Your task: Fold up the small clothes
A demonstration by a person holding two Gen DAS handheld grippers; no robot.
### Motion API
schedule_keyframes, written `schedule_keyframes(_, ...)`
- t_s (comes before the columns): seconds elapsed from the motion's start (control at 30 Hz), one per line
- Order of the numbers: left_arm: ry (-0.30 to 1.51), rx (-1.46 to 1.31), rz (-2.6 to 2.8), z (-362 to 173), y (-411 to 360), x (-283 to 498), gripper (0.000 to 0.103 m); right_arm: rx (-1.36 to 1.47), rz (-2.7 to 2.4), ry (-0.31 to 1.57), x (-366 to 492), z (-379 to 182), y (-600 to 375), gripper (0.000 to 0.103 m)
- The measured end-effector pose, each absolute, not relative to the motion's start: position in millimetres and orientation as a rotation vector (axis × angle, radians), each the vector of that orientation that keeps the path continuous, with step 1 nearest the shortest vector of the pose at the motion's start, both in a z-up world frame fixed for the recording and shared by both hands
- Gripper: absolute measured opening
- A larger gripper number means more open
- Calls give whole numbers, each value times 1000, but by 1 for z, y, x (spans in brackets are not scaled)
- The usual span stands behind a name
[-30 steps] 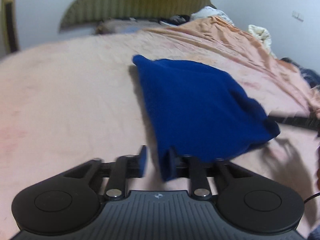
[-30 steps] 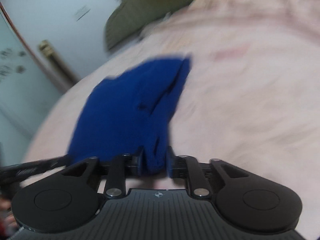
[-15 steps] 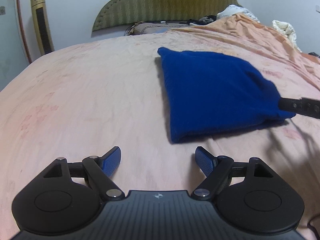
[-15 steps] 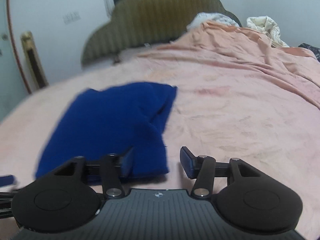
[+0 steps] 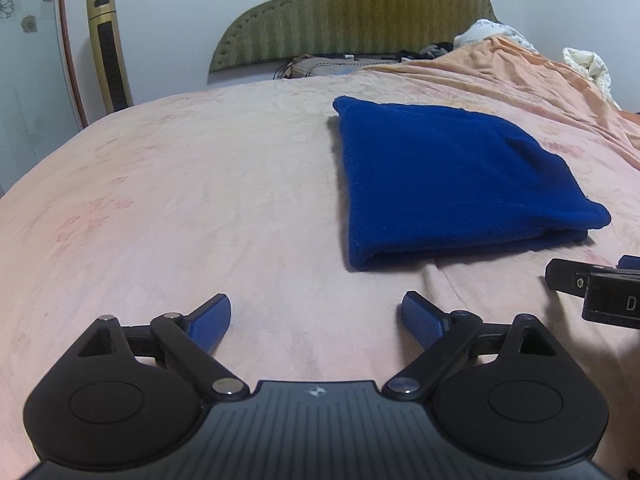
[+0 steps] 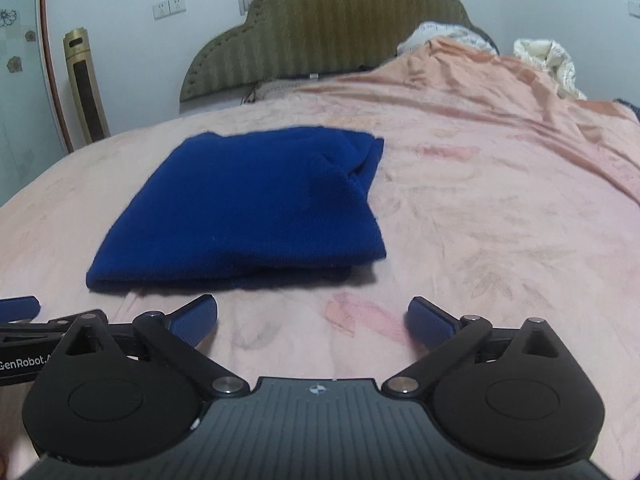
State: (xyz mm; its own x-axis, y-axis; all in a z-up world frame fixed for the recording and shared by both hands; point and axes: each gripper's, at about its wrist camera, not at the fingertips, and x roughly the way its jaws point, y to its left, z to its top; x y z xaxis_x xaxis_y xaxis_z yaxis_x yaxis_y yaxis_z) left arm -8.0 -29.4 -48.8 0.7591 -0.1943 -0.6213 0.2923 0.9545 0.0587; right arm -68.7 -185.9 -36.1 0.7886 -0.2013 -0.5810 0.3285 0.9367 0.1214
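- The left gripper (image 5: pixel 316 318) has its jaws opening, with nothing between them; only bare bed sheet (image 5: pixel 200 200) shows in the gap.
- The right gripper (image 6: pixel 312 320) likewise has its jaws opening and holds nothing; the gap frames pink sheet.
- The blue garment (image 5: pixel 448 176) lies folded on the bed, ahead of the left gripper and to its right, apart from the fingertips.
- In the right wrist view the blue garment (image 6: pixel 248 208) sits ahead and to the left of the fingers, its near folded edge just beyond them.
- Judgement: the garment rests flat as a compact rectangle with layered edges, so the fold appears complete; both grippers sit clear of it to avoid dragging the layers.
- The headboard (image 5: pixel 352 16) and rumpled bedding (image 6: pixel 500 92) lie well beyond the garment.
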Motion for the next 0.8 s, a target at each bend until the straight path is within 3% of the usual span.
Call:
schedule_keyframes(0.37, 654, 159, -262, -51, -29, -10, 97, 63, -349, 646, -61, -42, -164, 103)
schedule_keyframes(0.8, 632, 194, -246, -51, -33, -14, 97, 131, -356, 653, -63, -43, -170, 103)
